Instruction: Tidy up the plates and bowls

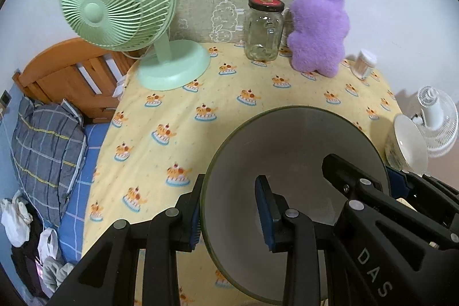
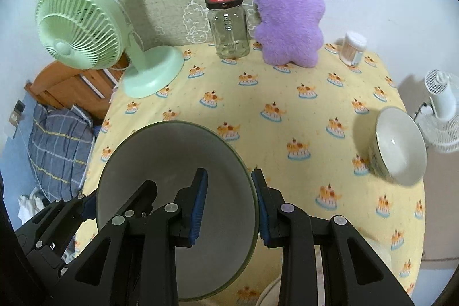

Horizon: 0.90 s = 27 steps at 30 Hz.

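A grey plate with a dark green rim (image 1: 295,151) (image 2: 172,162) hangs tilted above the yellow cake-print tablecloth (image 2: 287,116), held from both sides. My left gripper (image 1: 231,215) is shut on the plate's left rim, one blue pad inside the plate and one outside. My right gripper (image 2: 231,204) is shut on its right rim in the same way. Each gripper also shows in the other's view: the right gripper (image 1: 373,174) and the left gripper (image 2: 117,197). A white bowl with a patterned outside (image 2: 398,145) (image 1: 407,145) stands alone near the table's right edge.
Along the back stand a green desk fan (image 2: 86,27), a lidded glass jar (image 2: 228,27), a purple plush toy (image 2: 289,16) and a small tub of cotton swabs (image 2: 354,48). Left of the table is a bed with a wooden headboard (image 1: 71,76); a white fan (image 2: 441,111) stands at the right.
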Each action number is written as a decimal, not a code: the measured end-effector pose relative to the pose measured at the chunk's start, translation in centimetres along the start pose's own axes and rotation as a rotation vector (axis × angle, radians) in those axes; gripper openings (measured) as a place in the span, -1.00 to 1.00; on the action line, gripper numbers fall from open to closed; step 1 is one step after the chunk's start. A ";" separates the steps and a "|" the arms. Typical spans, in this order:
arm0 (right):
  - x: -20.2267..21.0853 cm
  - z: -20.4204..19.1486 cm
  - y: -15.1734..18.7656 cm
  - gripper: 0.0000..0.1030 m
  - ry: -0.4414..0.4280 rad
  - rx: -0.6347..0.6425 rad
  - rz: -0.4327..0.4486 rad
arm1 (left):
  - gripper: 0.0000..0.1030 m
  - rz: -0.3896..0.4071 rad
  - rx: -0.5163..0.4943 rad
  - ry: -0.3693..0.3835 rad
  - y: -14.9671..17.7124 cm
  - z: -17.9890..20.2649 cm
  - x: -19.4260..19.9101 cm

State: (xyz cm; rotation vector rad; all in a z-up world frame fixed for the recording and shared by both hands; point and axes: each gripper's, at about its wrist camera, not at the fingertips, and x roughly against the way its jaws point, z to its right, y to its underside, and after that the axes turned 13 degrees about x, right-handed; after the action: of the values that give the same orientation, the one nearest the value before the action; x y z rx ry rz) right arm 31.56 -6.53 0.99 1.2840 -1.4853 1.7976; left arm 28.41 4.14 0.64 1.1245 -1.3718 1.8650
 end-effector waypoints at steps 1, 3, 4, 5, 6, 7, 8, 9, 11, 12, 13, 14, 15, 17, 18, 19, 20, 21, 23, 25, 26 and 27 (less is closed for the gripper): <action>0.4 -0.4 0.3 -0.32 0.003 -0.003 0.001 | -0.38 0.000 -0.006 0.004 0.5 -0.4 0.6; 1.3 -1.0 1.2 -0.32 0.010 -0.011 0.003 | -0.38 -0.003 -0.012 0.013 1.3 -1.1 1.4; 1.9 -1.5 1.7 -0.32 0.015 -0.017 0.006 | -0.38 -0.002 -0.013 0.016 1.6 -1.3 1.7; 2.2 -1.8 2.1 -0.32 0.018 -0.020 0.007 | -0.38 0.000 -0.015 0.021 2.1 -1.7 2.2; 2.6 -2.2 2.6 -0.32 0.022 -0.021 0.009 | -0.38 0.001 -0.017 0.024 2.5 -2.1 2.5; 3.0 -2.7 3.2 -0.32 0.026 -0.024 0.008 | -0.38 -0.002 -0.020 0.027 3.0 -2.4 2.8; 3.3 -3.1 3.6 -0.32 0.028 -0.028 0.006 | -0.38 -0.005 -0.023 0.032 3.5 -2.8 3.1; 3.6 -3.4 4.1 -0.32 0.031 -0.032 0.005 | -0.38 -0.007 -0.024 0.034 3.9 -3.0 3.4; 4.1 -4.0 5.1 -0.32 0.040 -0.041 0.003 | -0.38 -0.015 -0.031 0.044 4.9 -3.5 3.8; 4.3 -4.3 5.6 -0.32 0.044 -0.046 0.002 | -0.38 -0.016 -0.035 0.048 5.2 -3.7 4.0; 4.6 -4.5 6.1 -0.32 0.048 -0.052 0.002 | -0.38 -0.016 -0.041 0.052 5.8 -3.9 4.2; 4.8 -4.7 6.6 -0.32 0.051 -0.057 0.001 | -0.38 -0.018 -0.045 0.053 6.1 -4.0 4.4; 5.0 -4.8 7.1 -0.32 0.053 -0.062 -0.001 | -0.38 -0.020 -0.050 0.055 6.5 -4.1 4.5; 5.3 -5.2 8.2 -0.32 0.061 -0.070 -0.007 | -0.38 -0.026 -0.063 0.063 7.4 -4.3 4.8; 5.5 -5.3 8.8 -0.32 0.067 -0.074 -0.011 | -0.38 -0.030 -0.068 0.067 7.8 -4.4 4.9; 5.6 -5.5 9.2 -0.32 0.071 -0.077 -0.016 | -0.38 -0.036 -0.072 0.072 8.3 -4.6 5.0; 5.6 -5.6 9.7 -0.32 0.075 -0.081 -0.021 | -0.38 -0.039 -0.075 0.074 8.6 -4.7 5.0; 5.7 -5.7 10.1 -0.32 0.078 -0.084 -0.025 | -0.38 -0.044 -0.080 0.078 9.1 -4.8 4.9; 5.6 -5.9 11.0 -0.32 0.085 -0.091 -0.040 | -0.38 -0.063 -0.082 0.085 10.0 -5.0 4.7; 5.4 -6.0 11.8 -0.32 0.091 -0.097 -0.057 | -0.38 -0.080 -0.083 0.090 10.7 -5.2 4.5; 5.3 -6.1 12.3 -0.32 0.094 -0.099 -0.066 | -0.38 -0.091 -0.085 0.092 11.1 -5.4 4.3; 5.2 -6.2 12.7 -0.32 0.096 -0.101 -0.075 | -0.38 -0.100 -0.086 0.094 11.5 -5.5 4.2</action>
State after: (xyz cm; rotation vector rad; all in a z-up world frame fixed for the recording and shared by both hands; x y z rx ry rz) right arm 16.59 -5.58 -0.52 1.1723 -1.4373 1.6902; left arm 15.28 5.49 -1.93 1.0310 -1.3062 1.7486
